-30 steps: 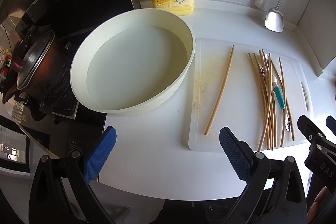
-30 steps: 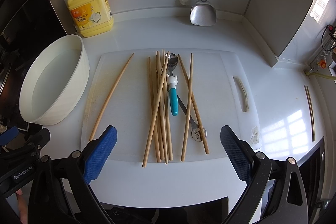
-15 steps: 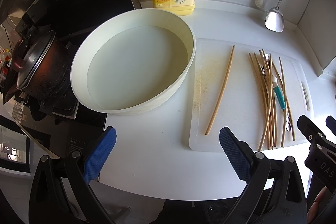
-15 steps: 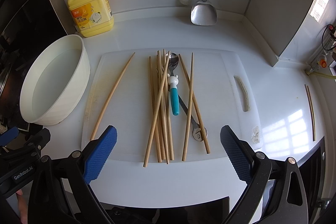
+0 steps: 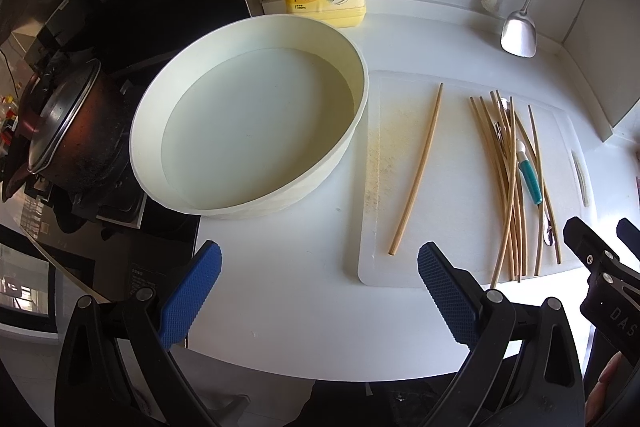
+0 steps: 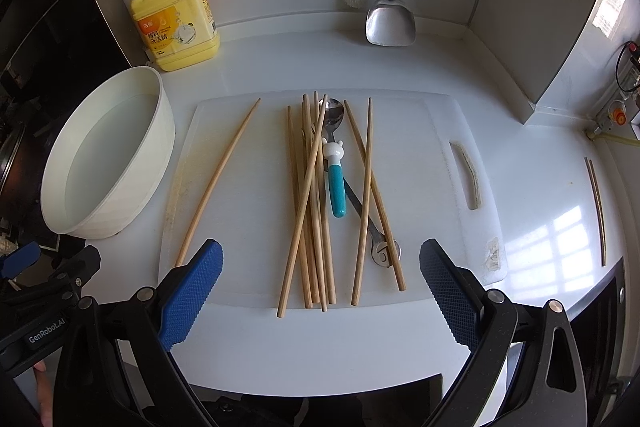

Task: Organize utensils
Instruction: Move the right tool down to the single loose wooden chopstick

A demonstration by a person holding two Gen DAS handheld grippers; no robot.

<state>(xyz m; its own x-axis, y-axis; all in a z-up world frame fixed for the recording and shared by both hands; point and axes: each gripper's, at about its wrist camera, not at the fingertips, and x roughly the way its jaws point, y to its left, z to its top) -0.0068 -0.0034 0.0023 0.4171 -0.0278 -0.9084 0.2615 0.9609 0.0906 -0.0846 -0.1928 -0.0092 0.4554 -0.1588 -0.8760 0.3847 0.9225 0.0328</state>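
Several wooden chopsticks (image 6: pixel 310 203) lie in a loose pile on a white cutting board (image 6: pixel 424 131), over a spoon with a teal handle (image 6: pixel 335 183) and a metal spoon (image 6: pixel 362 211). One chopstick (image 6: pixel 218 183) lies apart on the board's left side. The pile (image 5: pixel 508 187) and the lone chopstick (image 5: pixel 418 171) also show in the left wrist view. My right gripper (image 6: pixel 320 291) is open and empty, just short of the pile's near ends. My left gripper (image 5: pixel 318 291) is open and empty, over the counter in front of a white basin (image 5: pixel 248 131).
The white basin (image 6: pixel 108 155) stands left of the board. A yellow detergent bottle (image 6: pixel 176 19) stands at the back. A metal spatula (image 6: pixel 390 23) hangs on the wall. Two more chopsticks (image 6: pixel 596 207) lie far right on the counter. A dark pot (image 5: pixel 68 131) sits on the stove at left.
Both grippers have barely drifted. Nothing on the board has moved.
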